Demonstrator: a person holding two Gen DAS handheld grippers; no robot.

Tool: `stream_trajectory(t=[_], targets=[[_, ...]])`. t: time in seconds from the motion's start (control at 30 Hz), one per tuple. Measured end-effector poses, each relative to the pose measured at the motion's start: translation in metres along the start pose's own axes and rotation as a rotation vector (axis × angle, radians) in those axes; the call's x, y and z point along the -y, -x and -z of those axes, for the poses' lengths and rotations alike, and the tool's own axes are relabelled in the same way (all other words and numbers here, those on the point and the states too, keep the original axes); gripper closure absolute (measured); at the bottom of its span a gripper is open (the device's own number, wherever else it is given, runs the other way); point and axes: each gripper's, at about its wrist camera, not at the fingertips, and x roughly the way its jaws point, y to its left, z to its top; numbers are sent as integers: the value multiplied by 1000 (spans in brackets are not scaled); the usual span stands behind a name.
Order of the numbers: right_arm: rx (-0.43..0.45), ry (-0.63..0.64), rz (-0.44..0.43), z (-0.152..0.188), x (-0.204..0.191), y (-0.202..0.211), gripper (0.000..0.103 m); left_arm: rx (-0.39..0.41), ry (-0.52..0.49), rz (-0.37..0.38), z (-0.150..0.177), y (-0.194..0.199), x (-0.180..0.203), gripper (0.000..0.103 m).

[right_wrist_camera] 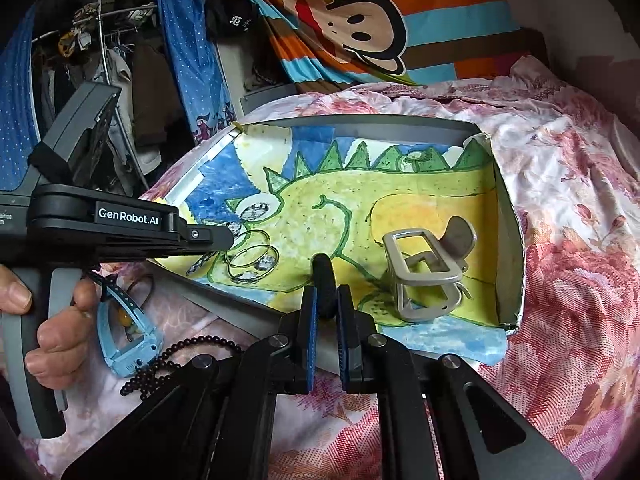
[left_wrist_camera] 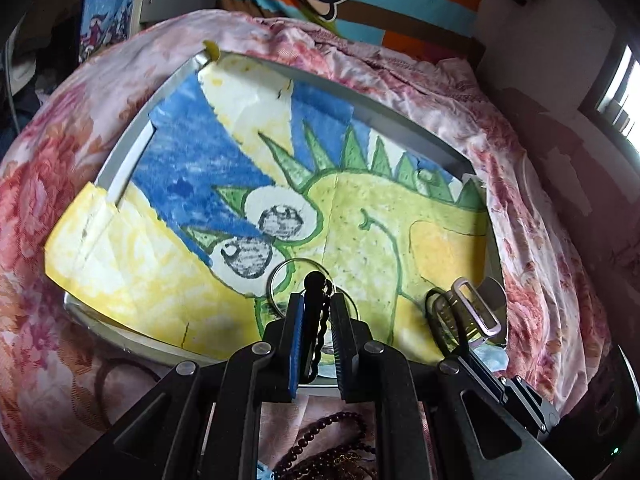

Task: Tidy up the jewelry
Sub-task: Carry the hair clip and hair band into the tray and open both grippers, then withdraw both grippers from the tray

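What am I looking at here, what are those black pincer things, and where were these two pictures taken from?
No robot here: a person holds a hand-operated gripper in each hand. Each gripper has a wide-angle camera looking along its jaws, so one picture comes from the left gripper and the other from the right gripper. The right view also shows the left tool from the side, with the person's hand on its handle.

Below is a flowery bedspread with a shallow tray lined by a child's dinosaur drawing. In the tray lie thin metal bangles and a grey hair claw clip. On the bedspread lie a blue watch and dark beads.

Both jaws are shut: the left on a black twisted cord, the right on a black, hard-to-identify item.
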Motion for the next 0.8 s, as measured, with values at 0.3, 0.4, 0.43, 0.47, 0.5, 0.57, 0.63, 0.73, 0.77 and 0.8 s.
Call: stream_trajectory(t=[0.3,0.4,0.43,0.47,0.5,0.57,0.63,0.73,0.77,0.8], targets=[[68,6,53,-2,-1,26,64,-17,66,54,-1,3,-10,90],[89,4,82,-3,-2,40,57,-10,49,62,-2,13,-5,86],[99,2,91,-4,-2,46,55,-5,40,64,-2,17,-2,80],[111,0,100,-4,-2,52,51,3,33,67,-2,22,0,74],[121,-2,108,-5,-2,58,48,12,30,67,-2,26,1,71],[157,-13,128,-8,-2,76,44,28,39,67,-2,36,3,47],[194,-29,133,-9,-1,93,36,67,52,73,0,51,3,37],[251,-45,139,-9,-3,122,25,120,24,65,5,75,7,21],[267,-45,138,-9,-5,133,21,147,8,54,8,85,9,13],[282,-44,137,-8,-7,141,17,178,-4,46,13,97,10,10]])
